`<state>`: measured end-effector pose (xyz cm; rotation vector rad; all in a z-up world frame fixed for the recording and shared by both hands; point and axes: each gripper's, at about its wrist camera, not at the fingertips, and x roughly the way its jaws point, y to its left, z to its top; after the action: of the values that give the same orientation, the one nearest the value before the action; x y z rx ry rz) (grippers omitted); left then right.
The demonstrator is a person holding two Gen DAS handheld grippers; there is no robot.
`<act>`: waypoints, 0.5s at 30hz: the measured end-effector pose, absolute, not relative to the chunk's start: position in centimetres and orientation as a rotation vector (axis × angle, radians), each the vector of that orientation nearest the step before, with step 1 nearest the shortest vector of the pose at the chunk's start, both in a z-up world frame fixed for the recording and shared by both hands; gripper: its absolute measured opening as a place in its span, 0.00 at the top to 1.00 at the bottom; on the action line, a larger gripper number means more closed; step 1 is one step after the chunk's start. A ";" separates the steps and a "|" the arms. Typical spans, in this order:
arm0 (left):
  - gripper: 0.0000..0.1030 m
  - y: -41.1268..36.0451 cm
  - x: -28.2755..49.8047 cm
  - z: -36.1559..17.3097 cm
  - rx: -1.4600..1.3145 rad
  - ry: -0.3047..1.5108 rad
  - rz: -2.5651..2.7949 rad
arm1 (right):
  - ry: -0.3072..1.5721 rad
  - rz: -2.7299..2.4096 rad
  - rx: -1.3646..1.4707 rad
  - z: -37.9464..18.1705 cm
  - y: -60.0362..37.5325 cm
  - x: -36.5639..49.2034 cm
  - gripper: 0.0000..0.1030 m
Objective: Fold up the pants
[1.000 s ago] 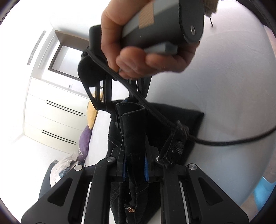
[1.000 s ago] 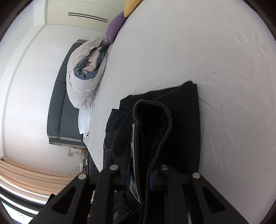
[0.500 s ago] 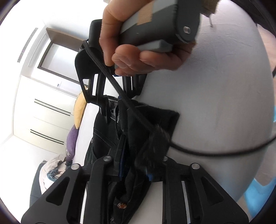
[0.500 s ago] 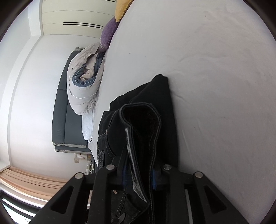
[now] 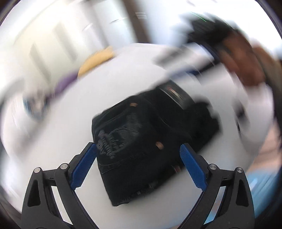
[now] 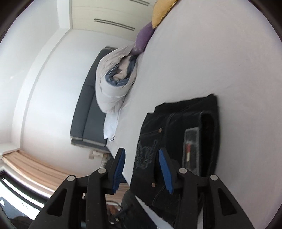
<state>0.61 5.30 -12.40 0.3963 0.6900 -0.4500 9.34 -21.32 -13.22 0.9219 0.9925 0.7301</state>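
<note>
The left gripper (image 5: 138, 155) tilts downward, its blue-padded jaws just spread wide with nothing pinched. The right gripper (image 6: 141, 159) has been opening too, jaws apart and clear of cloth. Beyond them the folded black denim pants (image 5: 151, 139) lie flat on the white bed (image 6: 220, 61), their long axis slanting away from the left gripper toward the right. A yellow pillow (image 6: 163, 11) lies farthest off.

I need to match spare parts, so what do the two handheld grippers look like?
Both the left gripper and right gripper are black linkage frames with silver pivot screws and triangular cut-outs. Each finger carries a ribbed blue pad.
</note>
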 end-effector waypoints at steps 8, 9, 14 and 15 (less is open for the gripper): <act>0.14 11.4 11.4 -17.3 -0.172 0.994 -0.482 | 1.158 0.642 0.807 -19.4 -19.7 6.2 0.86; 0.14 11.8 11.3 -17.3 -0.171 0.981 -0.490 | 1.161 0.641 0.825 -19.3 -20.1 6.1 0.86; 0.19 13.2 9.7 -13.8 -0.245 0.887 -0.519 | 1.127 0.699 0.773 -16.0 -20.6 6.6 0.73; 0.19 13.6 9.9 -13.4 -0.275 0.873 -0.529 | 1.101 0.719 0.784 -15.3 -20.6 7.0 0.73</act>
<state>9.90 13.55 -13.38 -0.2746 0.8732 -0.5292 7.02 -20.61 -15.31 0.7841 1.1014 0.7193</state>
